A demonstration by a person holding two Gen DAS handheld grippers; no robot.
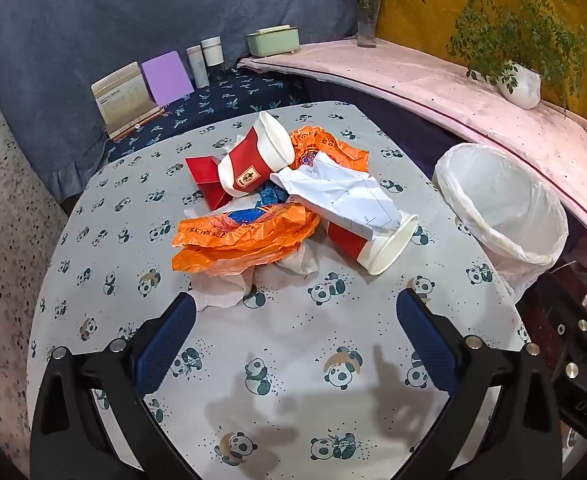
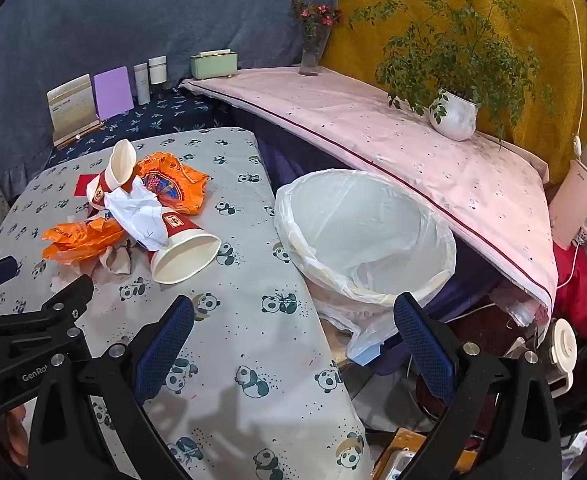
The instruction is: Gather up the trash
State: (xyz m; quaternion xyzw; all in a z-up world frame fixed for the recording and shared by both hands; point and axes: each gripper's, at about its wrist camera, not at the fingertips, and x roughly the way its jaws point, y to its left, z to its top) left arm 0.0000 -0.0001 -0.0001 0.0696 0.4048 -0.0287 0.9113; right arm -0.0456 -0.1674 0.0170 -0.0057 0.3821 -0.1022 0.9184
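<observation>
Grey cloth printed with small pandas covers the tabletop (image 1: 293, 360), a soft, matte sheet; behind it hang a blue-grey drape at 11 o'clock and a mustard fabric at 1 o'clock. From my left wrist view the trash lies in one loose heap at 12 o'clock, just past the left gripper (image 1: 295, 336). I count two paper cups, red-walled cones with white rims, both tipped over: the far cup (image 1: 255, 160) at the back of the heap, the near cup (image 1: 373, 246) with its open mouth turned toward 4 o'clock. Two orange plastic bags, thin, glossy and crumpled: the front bag (image 1: 245, 236) and the rear bag (image 1: 325, 146). One creased white paper sheet (image 1: 341, 196) rests across the near cup. One folded red card (image 1: 209, 180) sits at the heap's 9 o'clock edge. Limp white tissue (image 1: 221, 292) spills from under the front bag, close to my left blue finger pad. A scrap of blue wrapper (image 1: 269, 196) shows in the middle.

One round bin (image 2: 433, 280), lined with a translucent white film bag, stands off the tabletop's edge at 1 o'clock of the right gripper (image 2: 293, 336).

Both sets of jaws are spread wide with nothing between them; the pads are ribbed blue rubber on black frames.

On the pink-covered shelf (image 2: 373, 128) I count one white ceramic pot with a leafy plant (image 2: 453, 116) and one glass vase of flowers (image 2: 311, 52).
</observation>
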